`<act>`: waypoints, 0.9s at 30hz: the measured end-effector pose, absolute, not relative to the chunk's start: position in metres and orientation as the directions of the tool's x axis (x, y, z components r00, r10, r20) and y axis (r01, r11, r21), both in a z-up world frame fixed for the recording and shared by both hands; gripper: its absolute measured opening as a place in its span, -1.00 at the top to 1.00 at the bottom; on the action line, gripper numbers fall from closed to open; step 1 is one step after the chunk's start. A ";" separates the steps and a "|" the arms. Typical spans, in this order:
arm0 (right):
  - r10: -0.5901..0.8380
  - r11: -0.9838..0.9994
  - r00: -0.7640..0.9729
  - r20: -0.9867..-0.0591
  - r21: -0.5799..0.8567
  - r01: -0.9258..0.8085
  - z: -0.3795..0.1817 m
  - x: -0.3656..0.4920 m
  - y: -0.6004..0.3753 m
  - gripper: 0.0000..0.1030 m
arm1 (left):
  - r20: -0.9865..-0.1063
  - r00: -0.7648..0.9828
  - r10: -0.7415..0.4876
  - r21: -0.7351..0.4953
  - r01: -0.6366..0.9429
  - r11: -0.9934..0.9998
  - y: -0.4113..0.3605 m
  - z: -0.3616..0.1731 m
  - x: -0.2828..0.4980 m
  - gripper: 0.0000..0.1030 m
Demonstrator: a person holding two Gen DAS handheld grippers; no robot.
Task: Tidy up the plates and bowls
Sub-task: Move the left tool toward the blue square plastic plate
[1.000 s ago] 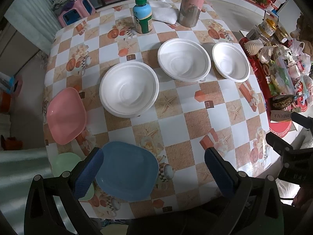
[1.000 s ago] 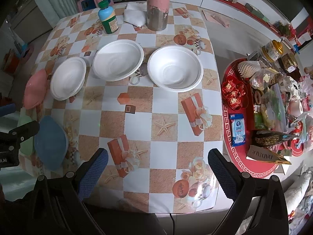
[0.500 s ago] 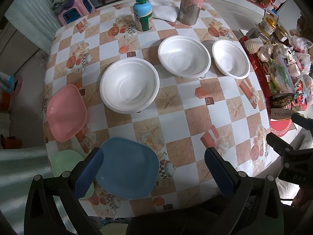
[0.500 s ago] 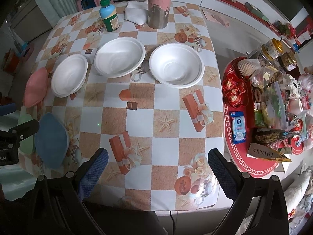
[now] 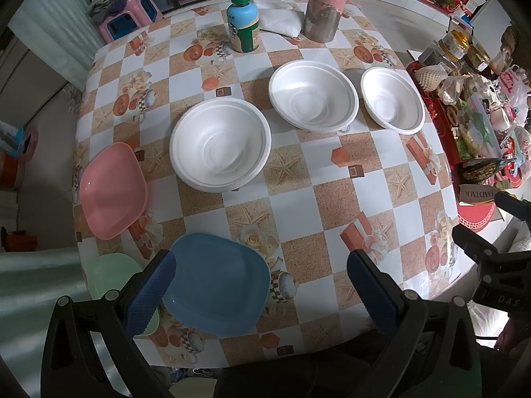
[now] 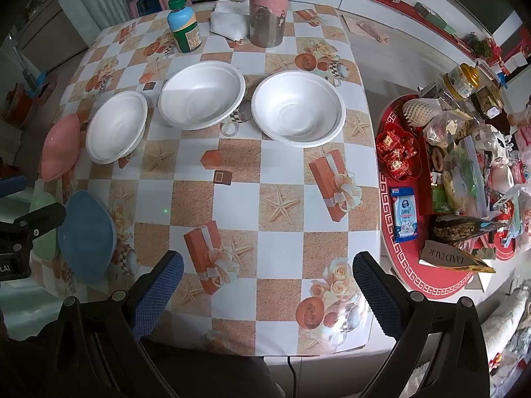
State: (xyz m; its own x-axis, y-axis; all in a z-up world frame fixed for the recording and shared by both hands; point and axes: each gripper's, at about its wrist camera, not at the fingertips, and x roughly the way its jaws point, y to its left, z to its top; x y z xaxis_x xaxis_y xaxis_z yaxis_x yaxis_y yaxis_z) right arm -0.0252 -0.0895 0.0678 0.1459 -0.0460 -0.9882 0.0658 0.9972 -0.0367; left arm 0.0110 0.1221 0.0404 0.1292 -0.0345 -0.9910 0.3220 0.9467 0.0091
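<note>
From the left wrist camera, the left gripper (image 5: 260, 287) is spread wide and holds nothing. It hangs over the near edge of the table (image 5: 292, 205). Right under it lies the blue plate (image 5: 215, 280), with the green plate (image 5: 106, 272) and pink plate (image 5: 113, 189) beside it. They look like smooth, stiff plastic – light, a bit slippery. I think the raised rim is the best place to pinch.

From the right wrist camera, the right gripper (image 6: 267, 287) is also spread wide and empty. Three white bowls sit in a row: the small bowl (image 6: 116, 129), the middle bowl (image 6: 200, 94) and the right bowl (image 6: 297, 111). They look like foam – very light and easy to dent, so a soft pinch on the thin rim seems safest.
</note>
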 end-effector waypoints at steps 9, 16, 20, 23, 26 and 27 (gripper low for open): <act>-0.046 0.997 0.144 -0.989 -0.037 0.067 0.068 -0.025 -0.090 -0.99 | -0.991 0.129 -0.035 0.008 0.322 0.947 0.122 0.041 0.011 -1.00; -0.043 0.998 0.154 -0.987 -0.034 0.060 0.068 -0.024 -0.090 -0.99 | -0.990 0.136 -0.028 0.017 0.322 0.947 0.122 0.041 0.010 -1.00; -0.036 0.998 0.162 -0.986 -0.027 0.060 0.069 -0.025 -0.090 -0.99 | -0.990 0.142 -0.018 0.025 0.290 0.957 0.132 0.041 0.008 -1.00; -0.020 0.998 0.155 -0.988 -0.010 0.066 0.066 -0.028 -0.089 -0.99 | -0.992 0.128 -0.003 0.027 0.232 0.972 0.149 0.038 0.005 -1.00; -0.006 0.999 0.131 -0.991 0.001 0.054 0.060 -0.030 -0.083 -0.99 | -0.993 0.115 0.005 0.029 0.203 0.979 0.161 0.033 -0.002 -1.00; -0.003 0.999 0.125 -0.992 0.002 0.044 0.059 -0.031 -0.079 -0.99 | -0.994 0.114 0.005 0.028 0.198 0.980 0.165 0.032 -0.006 -1.00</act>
State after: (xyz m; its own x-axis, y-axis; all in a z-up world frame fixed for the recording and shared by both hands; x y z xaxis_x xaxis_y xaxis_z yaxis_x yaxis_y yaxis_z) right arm -0.0307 -0.0792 0.0588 0.1252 -0.0034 -0.9921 0.0444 0.9990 0.0022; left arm -0.0058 0.1651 0.0323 0.1137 0.0050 -0.9935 0.1978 0.9799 0.0275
